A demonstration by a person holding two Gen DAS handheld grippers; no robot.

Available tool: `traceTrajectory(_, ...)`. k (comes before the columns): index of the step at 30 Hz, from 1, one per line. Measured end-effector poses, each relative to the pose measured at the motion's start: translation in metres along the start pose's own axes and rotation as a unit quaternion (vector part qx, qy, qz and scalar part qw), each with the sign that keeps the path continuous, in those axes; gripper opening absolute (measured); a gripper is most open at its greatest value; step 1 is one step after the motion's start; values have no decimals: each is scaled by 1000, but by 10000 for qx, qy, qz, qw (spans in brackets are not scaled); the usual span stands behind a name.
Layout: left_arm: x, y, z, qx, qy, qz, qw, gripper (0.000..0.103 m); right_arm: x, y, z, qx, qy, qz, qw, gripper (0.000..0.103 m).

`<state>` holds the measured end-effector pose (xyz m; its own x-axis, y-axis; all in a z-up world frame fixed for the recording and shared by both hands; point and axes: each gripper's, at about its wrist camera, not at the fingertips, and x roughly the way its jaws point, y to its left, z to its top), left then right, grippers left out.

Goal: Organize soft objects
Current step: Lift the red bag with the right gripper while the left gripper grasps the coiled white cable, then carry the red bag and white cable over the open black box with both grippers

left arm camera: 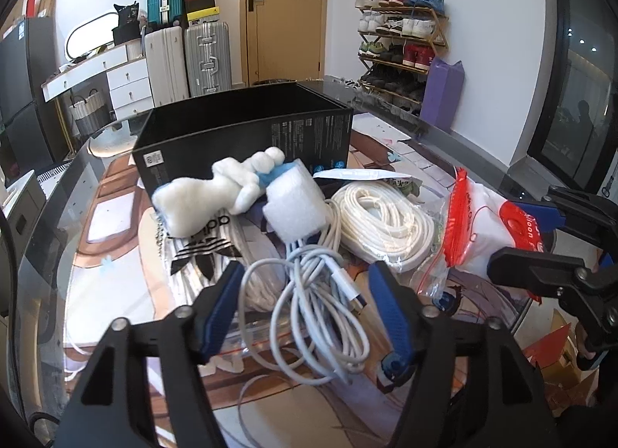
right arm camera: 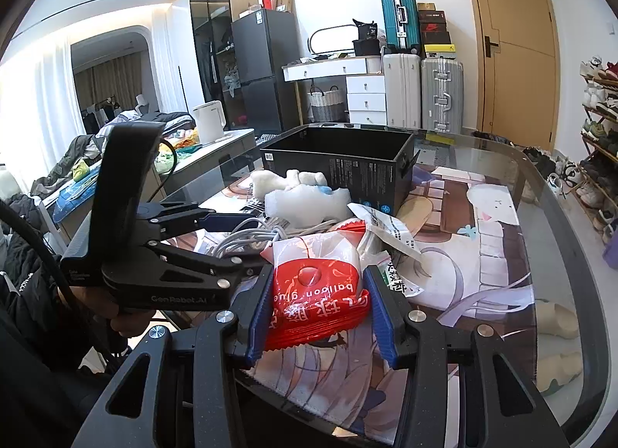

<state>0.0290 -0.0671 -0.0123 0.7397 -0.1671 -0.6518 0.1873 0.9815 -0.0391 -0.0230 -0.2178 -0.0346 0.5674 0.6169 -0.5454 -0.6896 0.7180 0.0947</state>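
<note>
A tangled white charging cable bundle (left arm camera: pixel 309 293) lies on the glass table between the fingers of my left gripper (left arm camera: pixel 305 270). The left pad brushes a loop and a small gap shows at the right pad, so it stands open. My right gripper (right arm camera: pixel 316 293) is shut on a red and white balloon-glue packet (right arm camera: pixel 309 278), with both blue pads pressed on its sides. Behind the cable lie a white plush toy (left arm camera: pixel 216 193), a white foam block (left arm camera: pixel 297 201) and a coil of white rope (left arm camera: pixel 378 216). An open black box (left arm camera: pixel 247 131) stands behind the pile.
A clear bag with a black three-stripe logo (left arm camera: pixel 204 251) lies under the plush, and a red-zip clear bag (left arm camera: pixel 428 274) sits by the rope. The glass table's curved edge (right arm camera: pixel 560 216) runs along the right. Suitcases, a dresser and a shoe rack stand behind.
</note>
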Motion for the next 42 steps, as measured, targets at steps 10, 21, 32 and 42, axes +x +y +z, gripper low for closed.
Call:
traceTrajectory(10,2,-8,2,51,29,-244,9997,41,-6,-7,-1,68,24,-62,10000,46)
traceTrajectory(21,-25,-4,-2,-70,-156,-458,9988,23,-6,-6,2,67,-61,-70,9999,46)
traceTrajectory(32,-49,-3,-1,-49,-341,-615,9975,22,-6,-8,12,127,-268,-123,9995,46)
traceTrajectory(42,-69,-11,2,27,-498,-702,9963,22,-14,-14,20,185,-504,-239,9983,46)
